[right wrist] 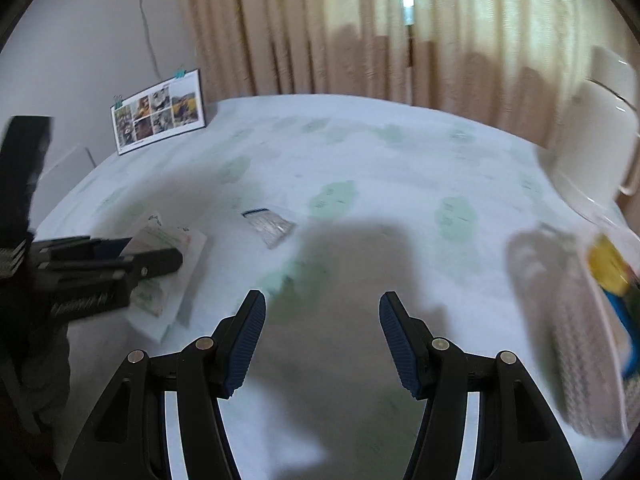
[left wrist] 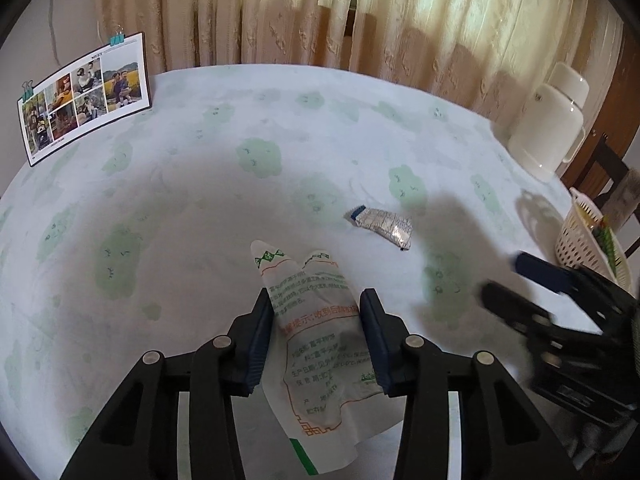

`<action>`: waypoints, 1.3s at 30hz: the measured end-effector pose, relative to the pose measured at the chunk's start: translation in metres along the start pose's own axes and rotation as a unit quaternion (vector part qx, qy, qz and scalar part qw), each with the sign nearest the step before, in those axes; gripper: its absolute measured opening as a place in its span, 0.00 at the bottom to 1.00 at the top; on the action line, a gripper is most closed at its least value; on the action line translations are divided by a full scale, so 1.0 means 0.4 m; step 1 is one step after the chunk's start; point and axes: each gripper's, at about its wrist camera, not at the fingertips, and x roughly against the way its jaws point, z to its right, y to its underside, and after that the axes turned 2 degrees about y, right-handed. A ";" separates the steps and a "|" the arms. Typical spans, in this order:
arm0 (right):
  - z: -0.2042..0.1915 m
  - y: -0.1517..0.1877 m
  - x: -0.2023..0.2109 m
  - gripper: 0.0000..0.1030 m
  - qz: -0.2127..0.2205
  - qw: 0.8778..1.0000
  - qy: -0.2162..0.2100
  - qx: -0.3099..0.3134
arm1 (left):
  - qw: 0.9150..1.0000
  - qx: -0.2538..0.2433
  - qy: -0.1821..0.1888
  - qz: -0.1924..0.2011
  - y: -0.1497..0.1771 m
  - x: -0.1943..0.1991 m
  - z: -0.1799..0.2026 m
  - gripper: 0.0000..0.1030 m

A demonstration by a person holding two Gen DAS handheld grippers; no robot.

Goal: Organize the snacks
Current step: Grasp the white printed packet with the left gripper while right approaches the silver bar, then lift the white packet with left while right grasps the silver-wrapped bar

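Note:
My left gripper (left wrist: 316, 316) has its jaws around a white snack packet with orange and green print (left wrist: 316, 344), which lies on the table; it also shows in the right wrist view (right wrist: 160, 276). A small silver snack packet with a blue end (left wrist: 382, 226) lies further out to the right, also in the right wrist view (right wrist: 272, 226). My right gripper (right wrist: 322, 328) is open and empty above the table, blurred by motion; it appears at the right of the left wrist view (left wrist: 520, 280). A cream perforated basket (left wrist: 584, 240) holding snacks stands at the table's right edge.
A white thermos jug (left wrist: 548, 120) stands at the back right. A clipped photo card (left wrist: 84, 96) stands at the back left. Curtains hang behind the table (left wrist: 200, 160). A dark chair (left wrist: 608, 168) is beyond the right edge.

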 end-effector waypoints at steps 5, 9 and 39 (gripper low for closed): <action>-0.052 -0.060 -0.095 0.59 -0.029 0.999 -0.017 0.017 | 1.000 0.008 0.004 0.012 -0.005 0.021 -0.014 0.37; -0.089 -0.097 -0.165 0.59 -0.048 0.998 -0.018 0.034 | 1.000 0.018 0.003 0.017 -0.009 0.031 -0.023 0.30; -0.005 -0.096 -0.100 0.28 -0.011 0.999 -0.003 -0.052 | 0.996 -0.046 -0.043 -0.059 0.030 -0.069 0.022 0.79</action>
